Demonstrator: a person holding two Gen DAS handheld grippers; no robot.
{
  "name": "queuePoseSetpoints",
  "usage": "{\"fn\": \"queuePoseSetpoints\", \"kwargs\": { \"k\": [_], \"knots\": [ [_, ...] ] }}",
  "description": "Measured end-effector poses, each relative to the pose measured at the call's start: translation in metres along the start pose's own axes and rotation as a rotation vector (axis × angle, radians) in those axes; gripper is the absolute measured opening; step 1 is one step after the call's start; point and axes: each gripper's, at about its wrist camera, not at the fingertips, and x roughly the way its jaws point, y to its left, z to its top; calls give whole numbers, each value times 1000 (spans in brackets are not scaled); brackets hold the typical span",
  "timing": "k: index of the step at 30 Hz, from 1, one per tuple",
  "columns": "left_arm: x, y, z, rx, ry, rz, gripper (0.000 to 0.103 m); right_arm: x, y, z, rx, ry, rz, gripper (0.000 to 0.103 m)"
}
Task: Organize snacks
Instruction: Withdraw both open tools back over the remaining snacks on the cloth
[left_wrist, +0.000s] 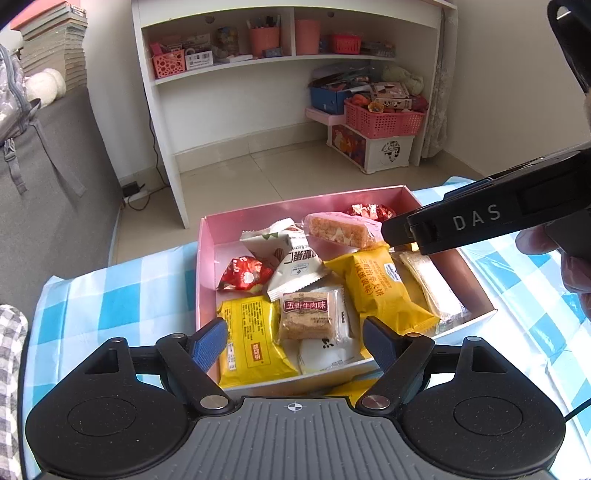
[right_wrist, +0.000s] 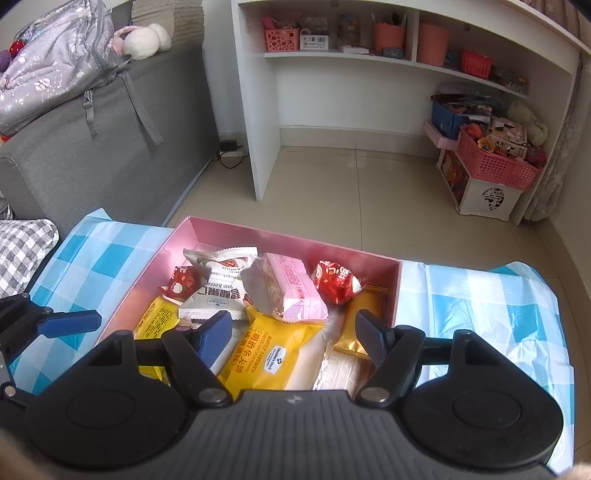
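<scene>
Pink cardboard box (left_wrist: 207, 258) on a blue-checked tablecloth (left_wrist: 122, 288), holding the wrapped snacks: yellow waffle-sandwich packet (right_wrist: 269, 354), pink wafer packet (right_wrist: 291, 291), beef-flavour crisp bar (left_wrist: 312, 317) and red foil sweets (right_wrist: 338, 280). Left gripper (left_wrist: 295, 343) and right gripper (right_wrist: 293, 336) both hover above the box's near side, jaws apart and empty (a stance suited, it seems, to choosing a packet). A yellow wrapper corner (left_wrist: 347, 393) lies outside the near wall.
</scene>
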Motion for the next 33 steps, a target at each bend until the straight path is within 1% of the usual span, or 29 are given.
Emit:
{"fn": "queuePoseSetpoints", "kwargs": {
  "k": [8,14,20,26,29,33],
  "knots": [
    [-27,7,-21,-24,3,6,85,-20,5,-20,61,12,12,76],
    [-44,13,-40,-38,17,32,85,-33,19,-36,58,28,8,79],
    [-58,21,-61,-73,42,66,87,-43,30,-57,90,53,7,82],
    [-65,40,-81,-167,65,90,87,-48,38,-74,107,63,14,85],
    [-65,48,-86,-187,67,96,87,-49,40,-79,108,55,7,86],
    [-62,53,-92,-195,84,95,87,-47,42,-85,138,56,22,87]
  ]
}}
